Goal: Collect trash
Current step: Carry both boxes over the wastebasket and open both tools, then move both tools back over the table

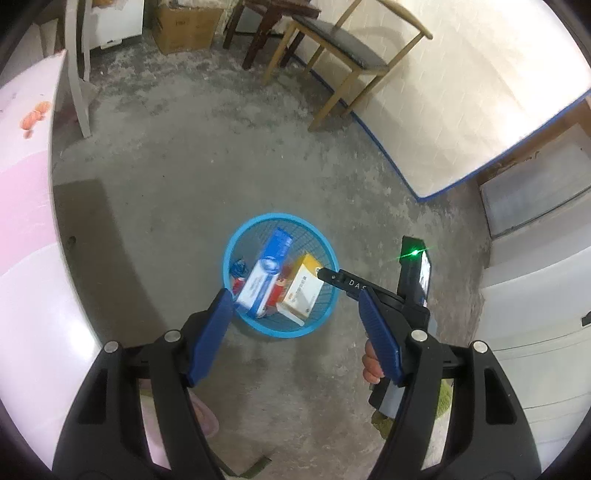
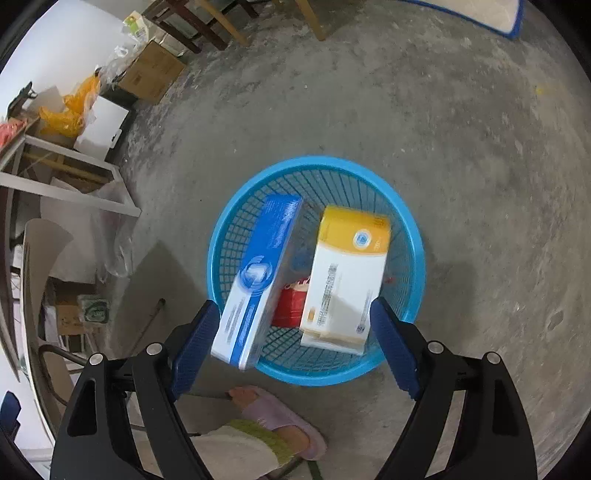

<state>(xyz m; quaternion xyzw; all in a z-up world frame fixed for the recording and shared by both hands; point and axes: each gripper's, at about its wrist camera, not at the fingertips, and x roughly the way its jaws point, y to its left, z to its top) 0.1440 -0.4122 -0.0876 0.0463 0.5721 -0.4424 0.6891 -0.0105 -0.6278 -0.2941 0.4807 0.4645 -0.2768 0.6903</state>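
Readable only in the left wrist view: white letters "DAS" on the black finger of the right gripper, over the near right rim of the blue basket; further letters hidden behind the blue pad of the left gripper. Printed lines and a barcode strip on the yellow and white box, a round emblem on the blue and white box, markings on the cardboard carton: all too blurred to read.

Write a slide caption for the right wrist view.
Open right gripper above blue basket holding blue-white carton, yellow-white box.
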